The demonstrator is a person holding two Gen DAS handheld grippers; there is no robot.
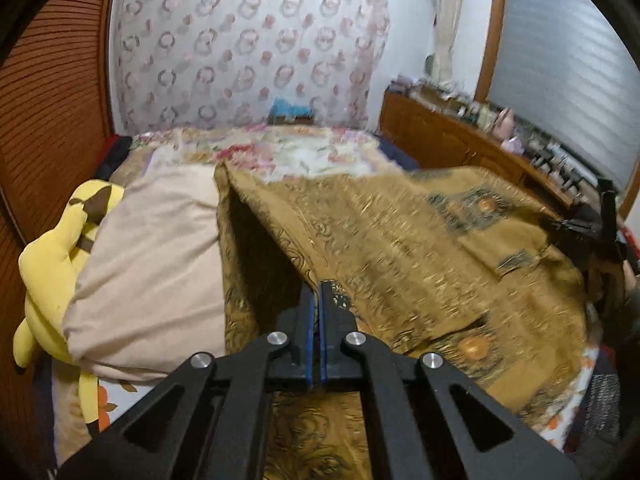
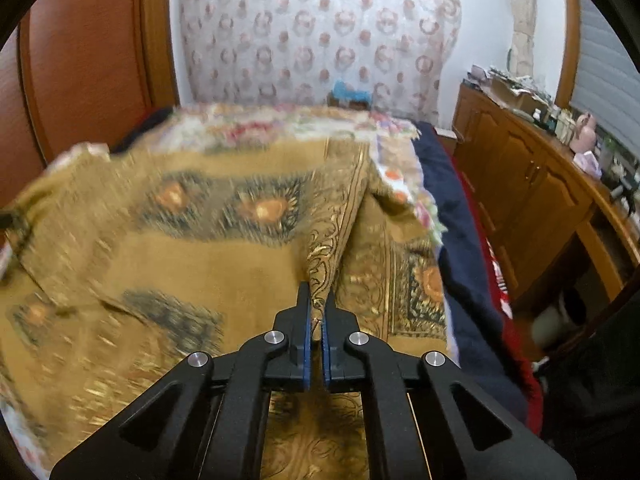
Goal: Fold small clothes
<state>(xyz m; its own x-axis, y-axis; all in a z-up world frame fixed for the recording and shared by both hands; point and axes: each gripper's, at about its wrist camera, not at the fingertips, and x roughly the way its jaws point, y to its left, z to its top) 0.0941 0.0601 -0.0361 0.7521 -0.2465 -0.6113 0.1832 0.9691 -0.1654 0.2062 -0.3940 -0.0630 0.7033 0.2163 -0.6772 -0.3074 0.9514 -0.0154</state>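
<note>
Cloth: one mustard patterned cloth on the bed, soft, light, drapes; best held at edges.
Left claw: pinching the cloth's near edge at 6 o'clock.
Right claw: pinching a raised fold.
Count: one cloth, two claws, one yellow plush toy at 9 o'clock.

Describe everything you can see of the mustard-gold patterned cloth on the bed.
The mustard-gold patterned cloth is thin woven fabric printed with dark scrollwork borders and orange medallions in dark feathery frames. It is half lifted off the floral bedspread, tented between two pinched points. The left gripper is shut on one raised edge, the right gripper on another ridge of fabric. Its lower part lies on the bed, beside a beige pillow. Much of it is motion-blurred.
</note>
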